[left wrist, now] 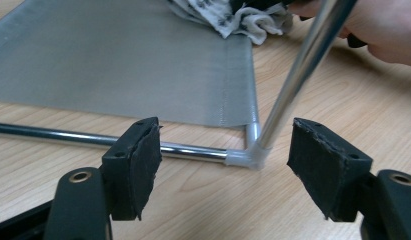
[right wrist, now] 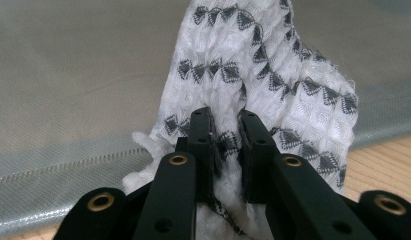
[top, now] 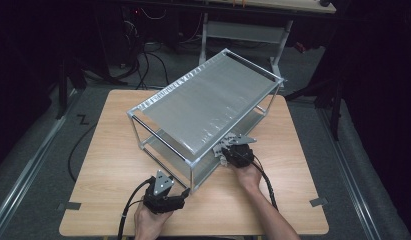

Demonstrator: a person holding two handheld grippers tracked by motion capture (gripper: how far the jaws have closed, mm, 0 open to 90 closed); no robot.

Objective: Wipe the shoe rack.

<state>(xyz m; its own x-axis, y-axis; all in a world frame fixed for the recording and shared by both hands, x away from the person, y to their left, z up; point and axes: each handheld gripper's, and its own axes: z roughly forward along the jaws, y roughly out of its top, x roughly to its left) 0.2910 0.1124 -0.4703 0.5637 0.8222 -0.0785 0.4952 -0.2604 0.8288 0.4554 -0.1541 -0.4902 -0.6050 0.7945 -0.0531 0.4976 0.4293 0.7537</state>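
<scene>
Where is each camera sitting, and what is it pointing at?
High view: above the person's side, looking forward and down at the wooden table and two-shelf rack; both forearms and hands enter from below.
Left gripper view: rides the left gripper, facing the rack's bottom corner joint; its spread fingers show.
Right gripper view: rides the right gripper, facing the patterned cloth it pinches.
Both gripper views share that cloth.

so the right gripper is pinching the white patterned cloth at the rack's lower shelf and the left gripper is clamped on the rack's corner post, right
Not quite: the left gripper is open, its jaws either side of the rack's corner post without touching, as the left gripper view shows. The right gripper does pinch the cloth.
</scene>
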